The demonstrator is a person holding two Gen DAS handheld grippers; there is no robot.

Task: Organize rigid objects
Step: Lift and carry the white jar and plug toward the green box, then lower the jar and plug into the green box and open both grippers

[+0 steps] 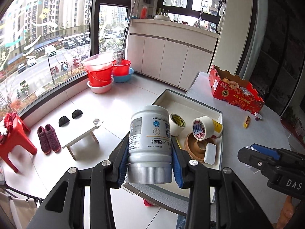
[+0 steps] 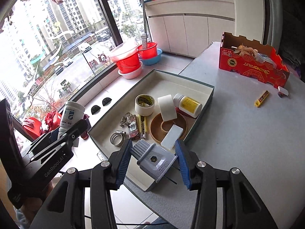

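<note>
My left gripper (image 1: 149, 164) is shut on a white pill bottle (image 1: 149, 133), held upside down with its grey cap toward the camera, above the near left edge of the shallow white tray (image 1: 190, 99). The bottle also shows in the right wrist view (image 2: 70, 114). My right gripper (image 2: 155, 158) is shut on a grey electrical plug (image 2: 154, 157) above the tray's near rim (image 2: 144, 185). In the tray lie two tape rolls (image 2: 144, 104), (image 2: 167, 107), a yellow-label bottle (image 2: 188, 105), a brown ring (image 2: 167, 127), a white block (image 2: 171, 136) and hose clamps (image 2: 117, 137).
A red cardboard fruit box (image 2: 253, 63) stands at the back of the grey table (image 2: 247, 133). A yellow cutter (image 2: 262, 98) and a small box (image 2: 283, 91) lie near it. Left of the table are floor, buckets (image 1: 101, 72), a low stool (image 1: 80, 133) and boots.
</note>
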